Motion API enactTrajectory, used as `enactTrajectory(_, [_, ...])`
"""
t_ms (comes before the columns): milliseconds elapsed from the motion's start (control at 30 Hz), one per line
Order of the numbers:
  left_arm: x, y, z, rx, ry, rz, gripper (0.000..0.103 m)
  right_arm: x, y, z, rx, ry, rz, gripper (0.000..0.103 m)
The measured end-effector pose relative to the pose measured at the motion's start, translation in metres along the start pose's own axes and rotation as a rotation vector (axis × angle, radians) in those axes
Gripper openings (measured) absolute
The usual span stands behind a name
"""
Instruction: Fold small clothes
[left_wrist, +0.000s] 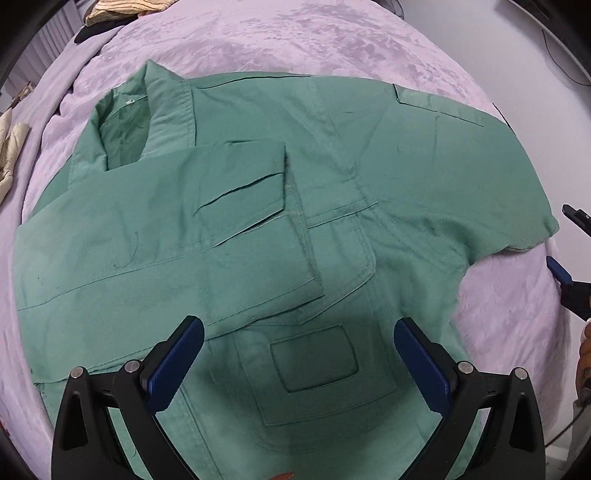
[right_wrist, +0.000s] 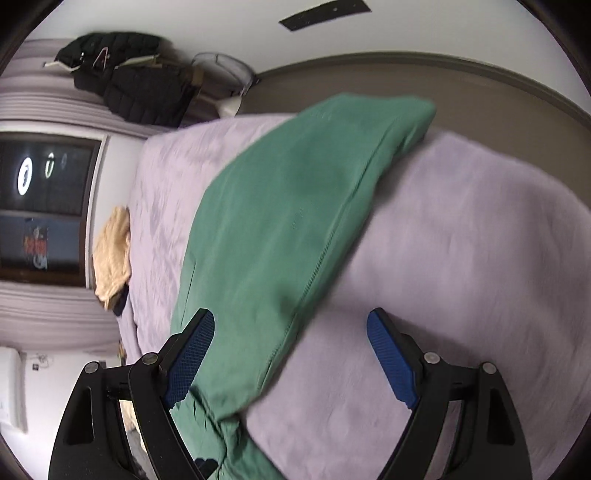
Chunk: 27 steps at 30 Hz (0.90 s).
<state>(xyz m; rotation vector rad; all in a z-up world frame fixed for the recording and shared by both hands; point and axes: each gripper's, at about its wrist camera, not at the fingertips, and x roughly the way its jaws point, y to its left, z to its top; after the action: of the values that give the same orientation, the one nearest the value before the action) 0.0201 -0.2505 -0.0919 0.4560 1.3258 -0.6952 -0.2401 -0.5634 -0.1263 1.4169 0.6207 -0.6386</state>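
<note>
A green collared shirt (left_wrist: 258, 206) lies flat on a lilac bed cover (left_wrist: 280, 40). Its left sleeve is folded across the chest; the other short sleeve (left_wrist: 480, 177) is spread out to the right. My left gripper (left_wrist: 299, 343) hovers open above the shirt's lower part, over a chest pocket, with nothing between its blue pads. In the right wrist view the same shirt (right_wrist: 280, 229) shows as a green band across the bed. My right gripper (right_wrist: 291, 339) is open above the shirt's edge, holding nothing. Its fingers (left_wrist: 561, 273) also show at the left wrist view's right edge, beside the spread sleeve.
Cream and dark clothes (right_wrist: 110, 254) lie at the bed's far side, with more cream cloth (left_wrist: 7, 155) at the left. Dark jackets (right_wrist: 129, 85) hang on a rack by the wall. A window (right_wrist: 44, 206) and curtains are beyond the bed. The bed cover (right_wrist: 461, 277) stretches right of the shirt.
</note>
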Motion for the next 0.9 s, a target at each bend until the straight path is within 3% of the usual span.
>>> enactTrajectory(133, [0.005,-0.013,0.012,0.012,-0.020,-0.003,0.103,0.008,-0.004,0.027,0.014,-0.008,0.023,0.088])
enactTrajectory(267, [0.012,-0.019,0.023,0.004,-0.024,-0.004,0.103,0.020,-0.006,0.045,0.052,-0.014,0.082,0.099])
enactTrajectory(567, [0.026,-0.024,0.033,-0.021,-0.012,-0.008,0.103,0.026,-0.011,0.058,0.137,-0.043,0.186,0.096])
enactTrajectory(600, [0.027,-0.022,0.034,-0.031,-0.009,-0.005,0.103,0.025,-0.012,0.059,0.149,-0.050,0.195,0.087])
enactTrajectory(633, [0.027,-0.020,0.034,-0.041,-0.008,0.006,0.103,0.025,-0.014,0.060,0.165,-0.056,0.200,0.070])
enactTrajectory(667, [0.028,-0.017,0.035,-0.050,-0.012,0.021,0.103,0.026,-0.016,0.060,0.176,-0.053,0.202,0.063])
enactTrajectory(733, [0.029,0.002,0.024,-0.060,-0.017,0.027,0.103,0.029,-0.018,0.061,0.197,-0.037,0.204,0.034])
enactTrajectory(800, [0.030,0.010,0.024,-0.072,-0.013,0.026,0.103,0.030,-0.019,0.060,0.203,-0.034,0.214,0.017])
enactTrajectory(900, [0.034,0.031,0.025,-0.086,-0.006,0.009,0.103,0.027,-0.012,0.055,0.201,-0.042,0.307,0.015])
